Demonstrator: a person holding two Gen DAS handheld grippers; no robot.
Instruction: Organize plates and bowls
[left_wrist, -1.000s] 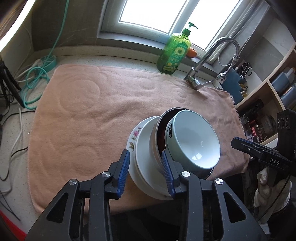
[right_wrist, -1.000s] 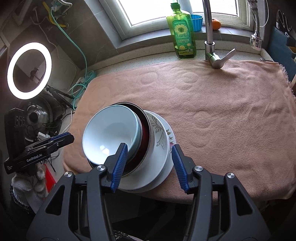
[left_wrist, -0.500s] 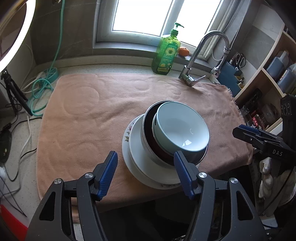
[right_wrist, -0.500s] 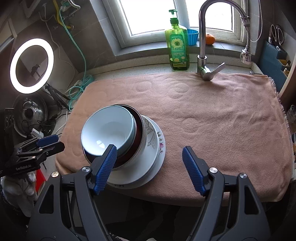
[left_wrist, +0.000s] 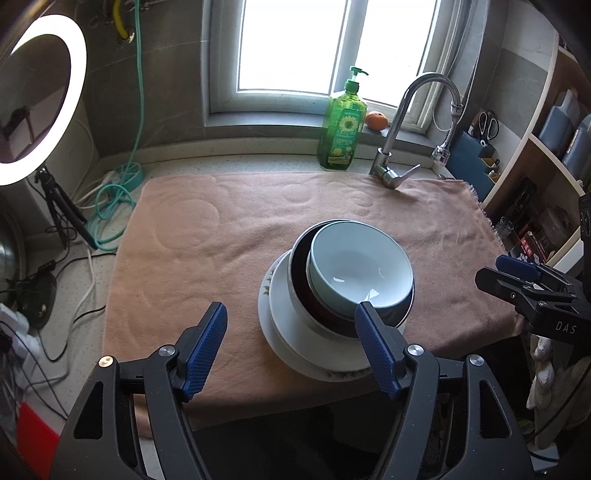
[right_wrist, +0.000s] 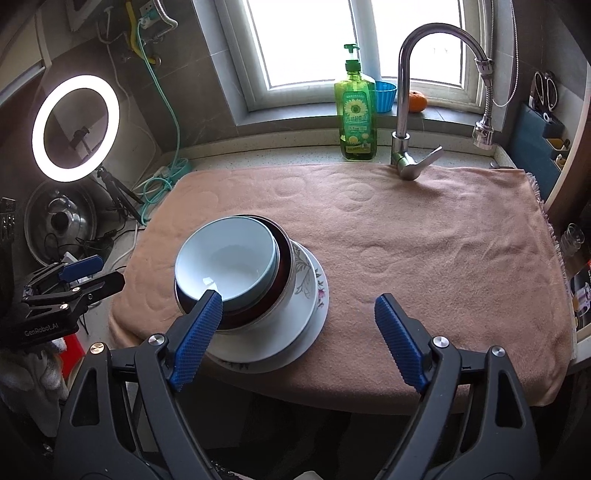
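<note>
While resting near the front edge of the salmon-pink terry towel (left_wrist: 229, 236) spread over the table, stacked as one pile: pale blue ceramic bowl (left_wrist: 360, 271) inside dark red metal-rimmed bowl (right_wrist: 282, 258), on white plate (left_wrist: 295, 332), on flower-patterned plate (right_wrist: 319, 288). Left gripper (left_wrist: 290, 345) and right gripper (right_wrist: 299, 338) both above the near edge, jaws wide apart, holding nothing.
</note>
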